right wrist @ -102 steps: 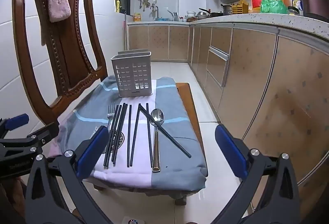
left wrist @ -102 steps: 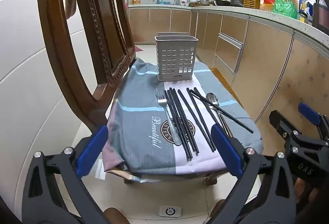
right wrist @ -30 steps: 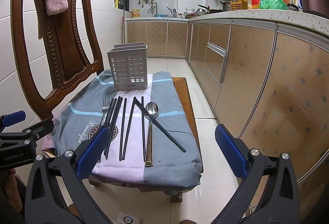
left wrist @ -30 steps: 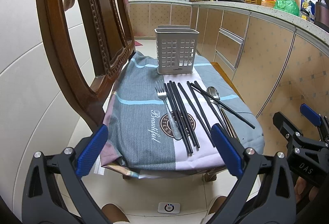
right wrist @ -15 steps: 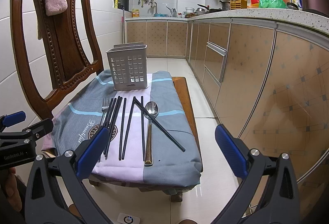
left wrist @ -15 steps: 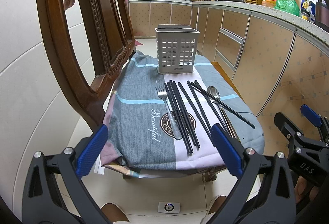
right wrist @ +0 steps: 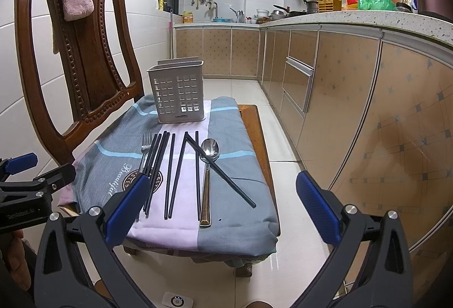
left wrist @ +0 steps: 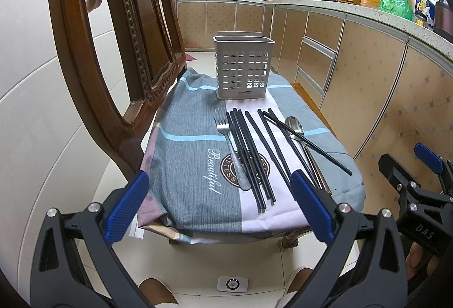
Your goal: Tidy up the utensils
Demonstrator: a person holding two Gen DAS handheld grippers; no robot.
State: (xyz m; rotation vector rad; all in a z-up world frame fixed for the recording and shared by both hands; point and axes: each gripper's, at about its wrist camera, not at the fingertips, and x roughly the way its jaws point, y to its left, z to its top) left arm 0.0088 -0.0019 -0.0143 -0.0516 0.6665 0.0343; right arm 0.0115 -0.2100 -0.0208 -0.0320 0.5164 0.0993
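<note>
From the left wrist, the left gripper (left wrist: 218,206) is held wide open and empty short of the cloth-covered chair seat (left wrist: 181,166), where the fork (left wrist: 230,146) and chopsticks (left wrist: 249,155) are laid in a row, handles toward the person, presumably for easy picking. The grey holder (left wrist: 242,70) is stood behind them.

From the right wrist, the right gripper (right wrist: 222,207) is likewise spread and empty, low before the spoon (right wrist: 208,175), over which one chopstick (right wrist: 223,170) is crossed.

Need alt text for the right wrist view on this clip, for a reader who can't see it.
A fork, black chopsticks and a spoon lie on a cloth-covered chair seat before an upright grey utensil holder; one chopstick lies across the spoon. The open right gripper frames the near edge, with the left gripper at far left.
</note>
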